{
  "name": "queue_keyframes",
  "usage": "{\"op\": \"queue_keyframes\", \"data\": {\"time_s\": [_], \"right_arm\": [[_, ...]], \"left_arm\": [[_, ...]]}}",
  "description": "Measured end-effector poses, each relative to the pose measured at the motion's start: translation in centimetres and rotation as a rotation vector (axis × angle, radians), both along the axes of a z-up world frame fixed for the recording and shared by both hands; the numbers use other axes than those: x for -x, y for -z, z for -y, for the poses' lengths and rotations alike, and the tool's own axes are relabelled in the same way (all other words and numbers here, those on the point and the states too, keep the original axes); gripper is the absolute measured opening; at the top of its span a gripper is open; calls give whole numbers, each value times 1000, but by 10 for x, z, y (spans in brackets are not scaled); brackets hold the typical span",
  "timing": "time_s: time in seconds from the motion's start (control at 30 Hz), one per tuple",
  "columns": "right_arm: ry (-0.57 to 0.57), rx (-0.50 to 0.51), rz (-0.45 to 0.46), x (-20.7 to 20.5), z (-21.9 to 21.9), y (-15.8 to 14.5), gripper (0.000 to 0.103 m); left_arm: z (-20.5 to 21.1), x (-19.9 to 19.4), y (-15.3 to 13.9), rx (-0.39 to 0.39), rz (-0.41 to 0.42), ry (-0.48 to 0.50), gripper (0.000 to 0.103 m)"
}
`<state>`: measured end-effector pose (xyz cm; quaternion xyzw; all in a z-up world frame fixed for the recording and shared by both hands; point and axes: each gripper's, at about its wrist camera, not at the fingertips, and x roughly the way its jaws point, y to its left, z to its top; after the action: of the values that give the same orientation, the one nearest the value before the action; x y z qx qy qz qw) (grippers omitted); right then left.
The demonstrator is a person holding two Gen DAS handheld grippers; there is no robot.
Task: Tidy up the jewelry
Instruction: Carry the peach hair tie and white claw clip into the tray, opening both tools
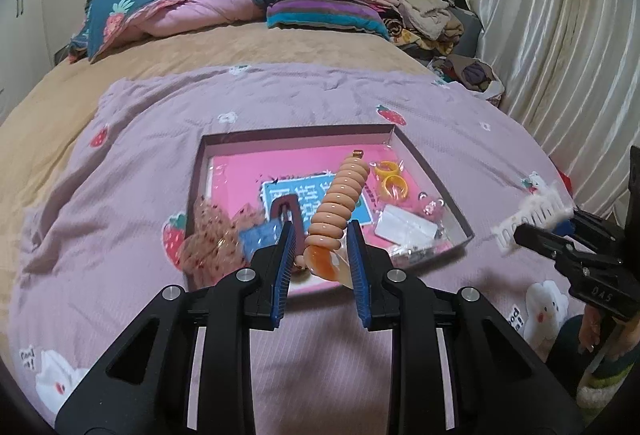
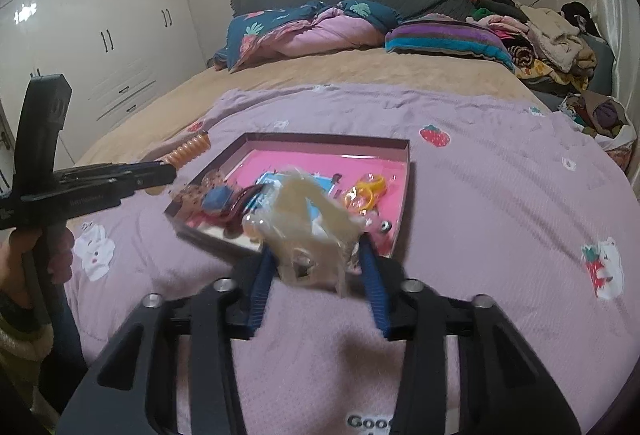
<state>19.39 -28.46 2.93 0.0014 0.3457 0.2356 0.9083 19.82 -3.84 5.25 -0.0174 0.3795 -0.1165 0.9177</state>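
Observation:
A shallow box (image 1: 424, 159) with a pink lining lies on a lilac blanket. In it are a brown scrunchie (image 1: 210, 243), a dark red clip (image 1: 286, 205), yellow rings (image 1: 390, 179) and small packets (image 1: 404, 229). My left gripper (image 1: 320, 239) is shut on an orange ribbed hair clip (image 1: 340, 199), holding it above the box's near edge; it also shows in the right wrist view (image 2: 190, 149). My right gripper (image 2: 316, 255) is shut on a pale cream claw clip (image 2: 312, 231), blurred, just before the box (image 2: 404, 203). The left wrist view shows that clip (image 1: 528, 217) right of the box.
The lilac blanket (image 1: 280, 107) with strawberry prints covers a tan bed. Pillows and a quilt (image 1: 180, 11) lie at the headboard, a clothes pile (image 1: 424, 11) at the back right. A curtain (image 1: 560, 15) hangs on the right, white wardrobes (image 2: 100, 27) stand on the left.

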Motion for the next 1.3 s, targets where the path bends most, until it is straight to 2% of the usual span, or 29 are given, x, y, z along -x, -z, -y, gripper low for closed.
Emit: {"op": "queue_keyframes", "data": {"time_s": [0.4,0.67,0.93,1.23,1.3], "right_arm": [[20,5,-28,-54,-10,19,35],[9,-81,-55,-85,-18,41,35],[-26,-71,-89,-88,-33,67,35],[-38,-51,-112,-85,-40,78,36],[-41,-44,-118,-84,-40,78,40]], "left_arm": [[20,-44,28,-44,-44,1,19],[17,-65,55,-45,-88,-29,19],[14,-74,68,-41,-114,-41,19],[19,-78,71,-37,-119,-36,19],[19,-79,71,-36,-120,-36,19]]}}
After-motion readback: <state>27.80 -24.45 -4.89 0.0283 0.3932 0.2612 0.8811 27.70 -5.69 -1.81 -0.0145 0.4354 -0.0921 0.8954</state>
